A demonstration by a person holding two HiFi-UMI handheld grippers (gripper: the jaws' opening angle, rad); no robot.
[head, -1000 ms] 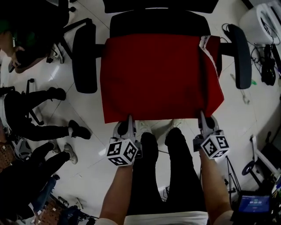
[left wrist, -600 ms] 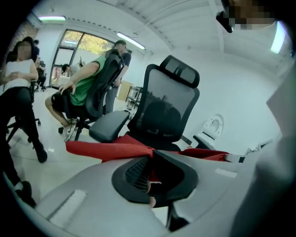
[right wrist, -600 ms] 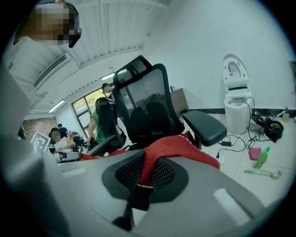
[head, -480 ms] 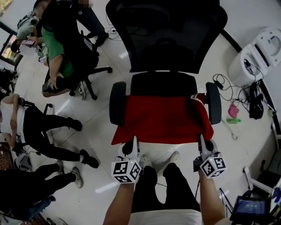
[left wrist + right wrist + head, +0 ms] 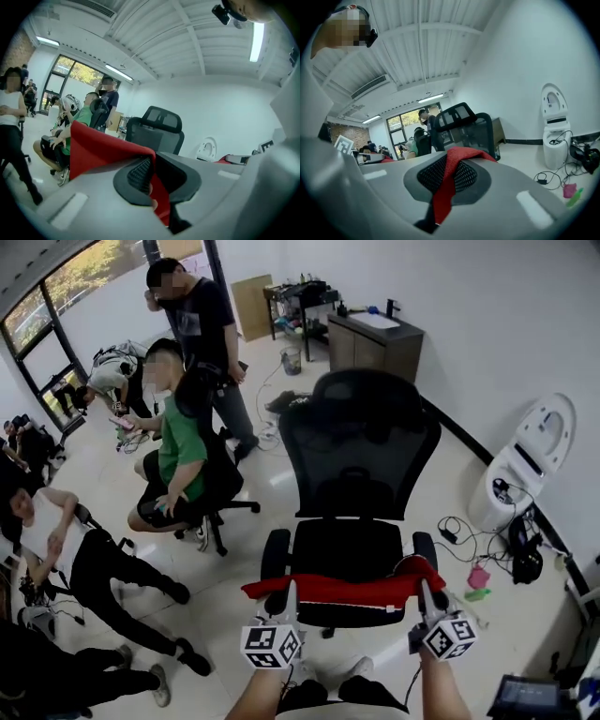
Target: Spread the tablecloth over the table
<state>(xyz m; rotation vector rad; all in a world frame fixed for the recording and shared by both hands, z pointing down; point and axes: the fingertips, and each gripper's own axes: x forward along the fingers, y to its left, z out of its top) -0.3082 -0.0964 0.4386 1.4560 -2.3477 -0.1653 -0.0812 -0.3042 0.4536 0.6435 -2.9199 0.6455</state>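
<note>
The red tablecloth (image 5: 342,590) hangs as a narrow stretched band between my two grippers, in front of a black office chair (image 5: 361,474). My left gripper (image 5: 291,592) is shut on the cloth's left corner. In the left gripper view the red fabric (image 5: 101,147) runs between the pads of the gripper (image 5: 152,183) and folds out to the left. My right gripper (image 5: 421,591) is shut on the right corner. In the right gripper view a red strip (image 5: 446,187) is pinched in the gripper (image 5: 449,174). Both grippers point almost level.
Several people sit or stand at the left (image 5: 178,437). A white floor-standing appliance (image 5: 520,470) with cables (image 5: 520,554) is at the right, and a dark cabinet (image 5: 375,338) stands against the back wall. A screen device (image 5: 525,697) sits at the lower right.
Both grippers have risen with the cloth, lifting it off the chair seat where it lay flat. The head view has swung up from the floor to the room.
</note>
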